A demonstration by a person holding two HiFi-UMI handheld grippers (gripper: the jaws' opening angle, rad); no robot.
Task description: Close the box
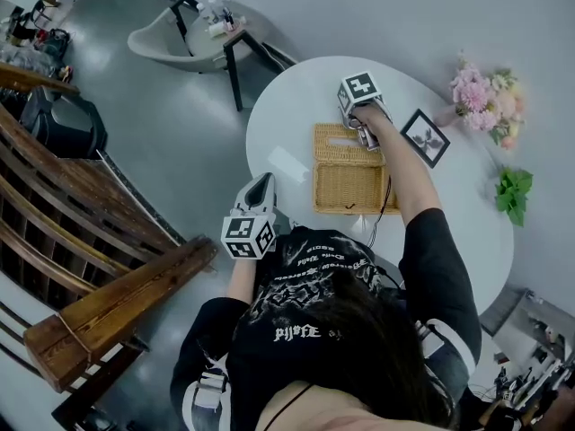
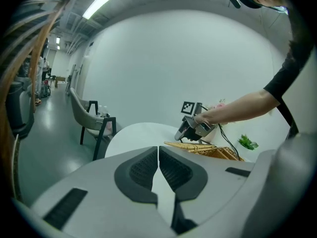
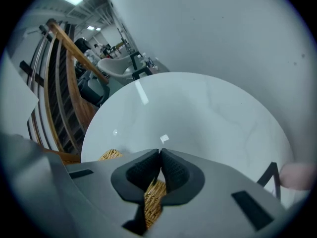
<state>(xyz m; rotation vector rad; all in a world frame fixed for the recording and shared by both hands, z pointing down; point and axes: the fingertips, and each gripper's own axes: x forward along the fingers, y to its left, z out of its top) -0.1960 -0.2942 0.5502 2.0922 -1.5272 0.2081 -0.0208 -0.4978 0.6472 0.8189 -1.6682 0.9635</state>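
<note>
Right gripper (image 1: 367, 138) clenched on wicker lid (image 1: 337, 146), upper centre, ready to swing it shut; left gripper (image 1: 262, 183) closed empty, idle lower left.

A round white table (image 1: 287, 124) carries a small black-framed picture (image 1: 425, 136) lying near its right edge, a bunch of pink flowers (image 1: 485, 97) at its far right edge and a green leafy sprig (image 1: 513, 193) further along the right edge. Beyond the table's far left edge stand a pale grey shell chair (image 1: 166, 39) and a dark side table (image 1: 235, 43) bearing bottles. A brown wooden railing (image 1: 99, 268) runs along the left.
</note>
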